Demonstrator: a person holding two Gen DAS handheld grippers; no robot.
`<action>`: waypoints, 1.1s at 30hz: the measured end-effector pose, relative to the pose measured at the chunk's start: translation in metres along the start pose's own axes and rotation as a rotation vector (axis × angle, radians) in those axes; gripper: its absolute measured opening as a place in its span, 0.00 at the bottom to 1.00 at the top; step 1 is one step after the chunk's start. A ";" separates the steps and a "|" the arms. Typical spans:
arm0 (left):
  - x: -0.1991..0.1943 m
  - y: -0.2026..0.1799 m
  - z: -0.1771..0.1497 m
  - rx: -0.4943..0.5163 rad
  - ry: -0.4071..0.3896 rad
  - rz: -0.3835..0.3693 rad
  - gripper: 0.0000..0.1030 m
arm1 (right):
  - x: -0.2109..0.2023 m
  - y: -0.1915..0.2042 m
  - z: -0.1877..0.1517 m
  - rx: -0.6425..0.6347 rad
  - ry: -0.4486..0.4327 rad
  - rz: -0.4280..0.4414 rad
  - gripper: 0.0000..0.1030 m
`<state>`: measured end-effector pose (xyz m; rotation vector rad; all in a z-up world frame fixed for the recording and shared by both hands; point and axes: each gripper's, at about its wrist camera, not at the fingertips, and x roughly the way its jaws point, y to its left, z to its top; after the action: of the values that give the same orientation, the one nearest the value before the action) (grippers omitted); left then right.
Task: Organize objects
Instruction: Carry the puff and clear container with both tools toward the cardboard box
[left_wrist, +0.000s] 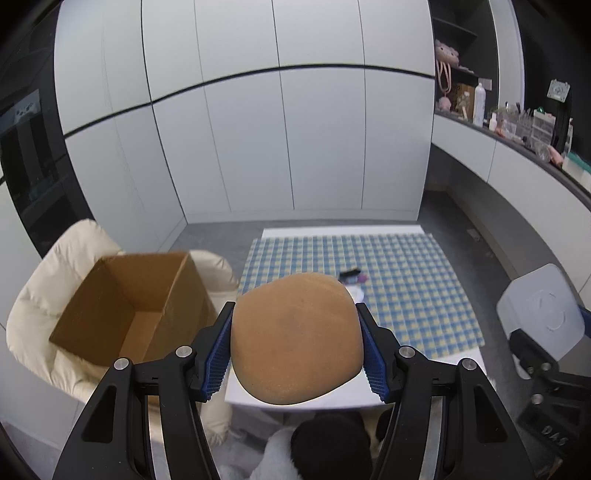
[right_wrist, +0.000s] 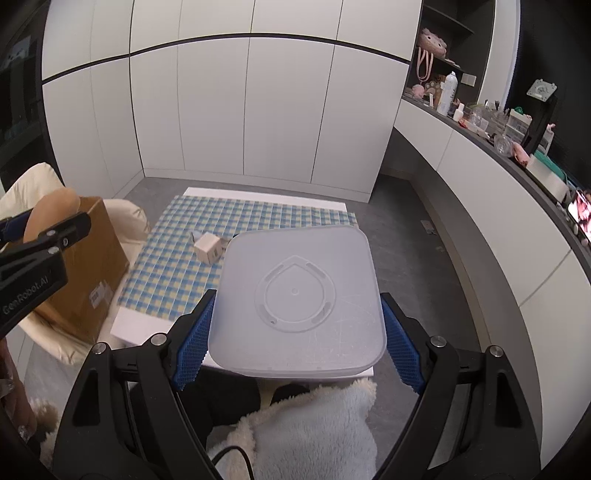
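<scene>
The left gripper (left_wrist: 295, 347) clamps a tan bun-shaped squishy (left_wrist: 295, 338), soft and light, held across its middle. The right gripper (right_wrist: 297, 341) pinches a stiff, slick translucent plastic lid (right_wrist: 297, 302) by opposite edges. A cardboard box (left_wrist: 129, 306) sits left of the left tongs.

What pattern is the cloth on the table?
The cloth is a blue and pale yellow check, clearest in the left wrist view.
</scene>
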<state>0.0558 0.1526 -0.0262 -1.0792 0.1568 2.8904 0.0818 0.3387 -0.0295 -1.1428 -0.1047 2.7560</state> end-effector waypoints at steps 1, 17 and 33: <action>0.001 0.003 -0.005 -0.006 0.013 -0.003 0.60 | -0.002 -0.001 -0.006 0.001 0.007 0.005 0.83; -0.018 0.014 -0.036 -0.032 0.025 -0.039 0.60 | -0.025 -0.021 -0.069 0.049 0.089 0.017 0.83; -0.030 0.021 -0.037 -0.042 0.004 -0.049 0.60 | -0.037 -0.002 -0.062 0.013 0.056 0.047 0.83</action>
<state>0.1005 0.1275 -0.0328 -1.0799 0.0688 2.8603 0.1519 0.3351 -0.0476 -1.2326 -0.0536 2.7580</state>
